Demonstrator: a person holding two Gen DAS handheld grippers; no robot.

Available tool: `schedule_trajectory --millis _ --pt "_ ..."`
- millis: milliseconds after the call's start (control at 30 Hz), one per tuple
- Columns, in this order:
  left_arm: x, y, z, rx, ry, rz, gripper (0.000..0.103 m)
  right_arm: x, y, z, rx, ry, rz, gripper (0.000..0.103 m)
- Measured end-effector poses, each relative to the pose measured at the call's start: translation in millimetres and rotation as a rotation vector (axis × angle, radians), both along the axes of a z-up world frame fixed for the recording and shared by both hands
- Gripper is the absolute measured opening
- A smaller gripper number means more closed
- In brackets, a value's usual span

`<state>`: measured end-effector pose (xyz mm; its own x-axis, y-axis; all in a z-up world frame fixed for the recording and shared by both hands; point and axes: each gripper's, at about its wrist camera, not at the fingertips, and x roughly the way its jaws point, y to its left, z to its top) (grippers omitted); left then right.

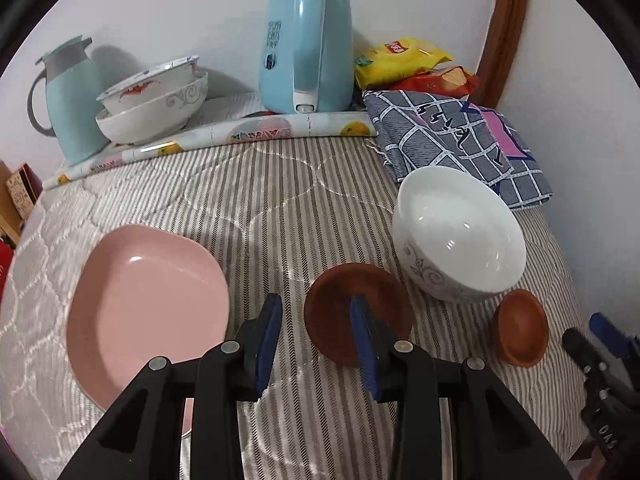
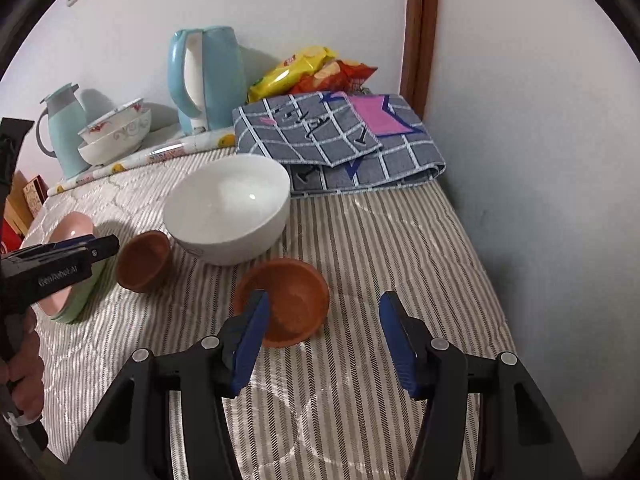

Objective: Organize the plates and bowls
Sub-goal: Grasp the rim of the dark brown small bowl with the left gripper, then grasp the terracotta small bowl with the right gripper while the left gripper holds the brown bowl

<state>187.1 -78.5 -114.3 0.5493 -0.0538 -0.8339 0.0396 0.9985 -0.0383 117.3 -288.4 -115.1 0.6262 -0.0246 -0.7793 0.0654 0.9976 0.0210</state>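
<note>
A pink plate (image 1: 146, 304) lies at the left on the striped quilt (image 1: 280, 208). A brown wooden bowl (image 1: 336, 300) sits at the middle, a second brown bowl (image 1: 520, 326) to its right, and a large white bowl (image 1: 460, 236) behind them. My left gripper (image 1: 318, 320) is open, its right finger over the middle brown bowl's rim. My right gripper (image 2: 322, 316) is open and low, its left finger at the near brown bowl (image 2: 286, 300). The white bowl (image 2: 228, 208) and the other brown bowl (image 2: 142, 260) lie to its left, with the pink plate (image 2: 70, 232) partly hidden.
Two stacked white bowls (image 1: 154, 98), a teal thermos jug (image 1: 70, 98) and a blue kettle (image 1: 306, 46) stand at the back on a patterned mat. A folded checked cloth (image 1: 456, 136) and snack bags (image 1: 404, 62) lie at the back right. A wall (image 2: 540, 160) runs along the right.
</note>
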Motion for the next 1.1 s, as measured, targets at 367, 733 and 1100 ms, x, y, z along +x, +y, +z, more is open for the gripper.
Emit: schedule_trajectory --millis 367,733,1100 --pt "18 1 -21 -0.019 0.034 0.009 0.034 15 -12 -26 0.022 0.049 -0.019 0.055" --pt "33 0 -37 -0.023 0.061 -0.001 0.032 25 -8 -46 0.049 0.103 -0.016 0.046" --pt "33 -11 -41 0.001 0.064 -0.046 0.029 27 -9 -58 0.083 0.116 -0.048 0.046"
